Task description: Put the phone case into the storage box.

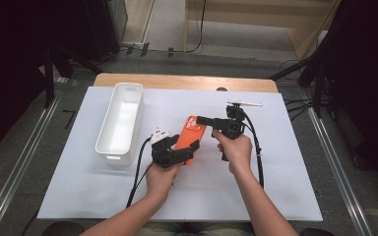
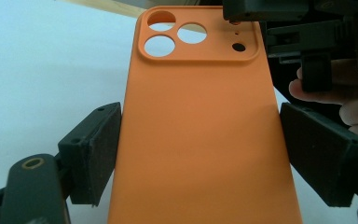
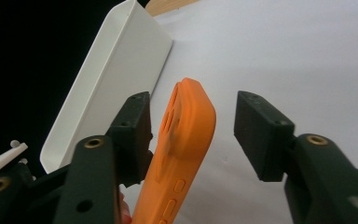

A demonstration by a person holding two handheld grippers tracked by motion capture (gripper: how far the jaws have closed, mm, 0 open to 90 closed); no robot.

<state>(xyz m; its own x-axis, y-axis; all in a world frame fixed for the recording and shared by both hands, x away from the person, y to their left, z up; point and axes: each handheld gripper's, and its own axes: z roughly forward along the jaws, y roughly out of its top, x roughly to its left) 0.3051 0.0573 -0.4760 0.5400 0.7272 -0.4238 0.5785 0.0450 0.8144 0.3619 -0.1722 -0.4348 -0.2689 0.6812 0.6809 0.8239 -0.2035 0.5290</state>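
Note:
An orange phone case (image 1: 193, 129) with camera cut-outs is held above the white sheet. My left gripper (image 1: 184, 150) is shut on its lower part, both pads pressed on the long edges of the case (image 2: 200, 116). My right gripper (image 1: 200, 120) comes in from the right at the case's camera end. In the right gripper view its jaws (image 3: 196, 123) stand open astride the case (image 3: 186, 140), seen edge-on. One pad is close against the back face; the other is clearly apart from it. In the left gripper view the right gripper (image 2: 303, 32) shows at the top right.
A long white bin (image 1: 120, 120) lies on the left of the white sheet (image 1: 275, 172), close to the case's far side in the right gripper view (image 3: 107, 93). The wooden table edge (image 1: 187, 81) runs along the back. Cables trail from both grippers toward the person.

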